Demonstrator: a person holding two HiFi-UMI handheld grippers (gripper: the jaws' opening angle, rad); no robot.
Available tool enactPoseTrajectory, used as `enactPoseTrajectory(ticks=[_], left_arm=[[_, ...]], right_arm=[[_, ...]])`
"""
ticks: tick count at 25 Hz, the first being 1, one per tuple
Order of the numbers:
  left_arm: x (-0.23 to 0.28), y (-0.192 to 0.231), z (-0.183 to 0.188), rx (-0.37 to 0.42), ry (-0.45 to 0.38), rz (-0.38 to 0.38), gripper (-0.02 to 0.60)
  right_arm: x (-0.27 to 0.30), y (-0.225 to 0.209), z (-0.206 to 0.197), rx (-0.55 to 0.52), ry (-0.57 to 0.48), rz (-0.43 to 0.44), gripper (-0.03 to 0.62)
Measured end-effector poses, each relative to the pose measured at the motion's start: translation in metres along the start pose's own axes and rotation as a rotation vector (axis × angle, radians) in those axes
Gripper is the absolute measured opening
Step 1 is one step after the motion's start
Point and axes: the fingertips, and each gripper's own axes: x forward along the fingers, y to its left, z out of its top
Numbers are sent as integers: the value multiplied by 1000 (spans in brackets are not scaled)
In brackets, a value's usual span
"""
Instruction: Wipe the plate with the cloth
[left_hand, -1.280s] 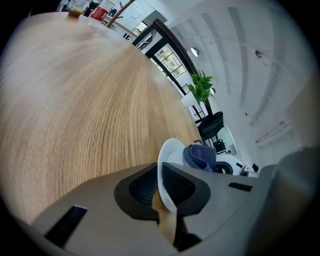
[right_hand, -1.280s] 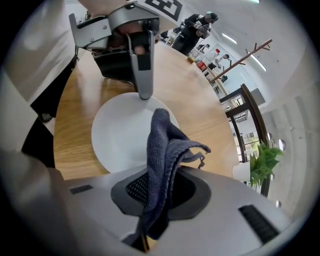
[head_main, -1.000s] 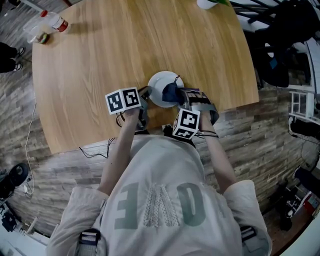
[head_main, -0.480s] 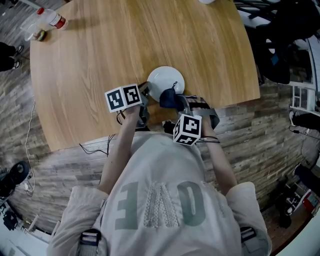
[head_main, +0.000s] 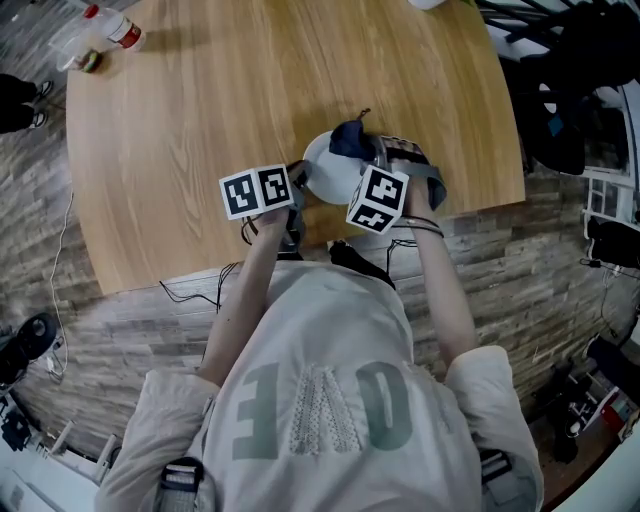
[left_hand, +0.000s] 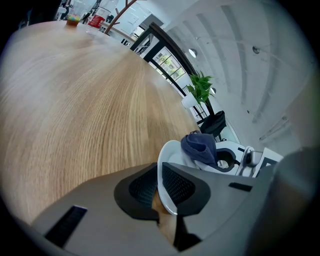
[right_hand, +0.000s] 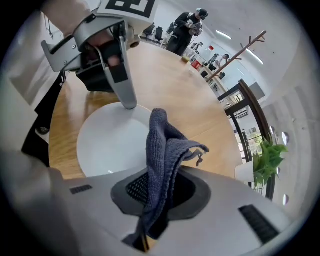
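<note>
The plate (head_main: 333, 172) sits close to the near edge of the round wooden table (head_main: 230, 90), just in front of the person. Only a narrow strip of wood shows between it and that edge. Beyond the plate and to its left the tabletop lies open all the way to the far rim. A bottle (head_main: 118, 30) stands at the far left corner, well apart.

The left gripper (head_main: 298, 182) has its jaws clamped on the plate's left rim (the white edge runs right between the pads). The right gripper (head_main: 366, 150) is closed on the dark blue cloth (head_main: 347, 138), which bunches over the plate's far side. Whether the cloth presses on the plate I cannot tell.

Count: one plate, one cloth, two grippers, one bottle.
</note>
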Motion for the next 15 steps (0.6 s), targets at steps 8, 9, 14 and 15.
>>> enactPoseTrajectory(ticks=[8, 9, 14, 15], left_arm=[[-1, 0, 1, 5, -2, 1, 35], [-1, 0, 1, 4, -1, -2, 35], [-1, 0, 2, 5, -2, -1, 35], [-2, 0, 2, 6, -3, 0, 35]], right_arm=[[-4, 26, 9, -35, 14, 5, 57], [-5, 33, 11, -42, 12, 10, 57], [-18, 62, 23, -58, -4, 60, 57], [-21, 69, 25, -61, -12, 78, 55]])
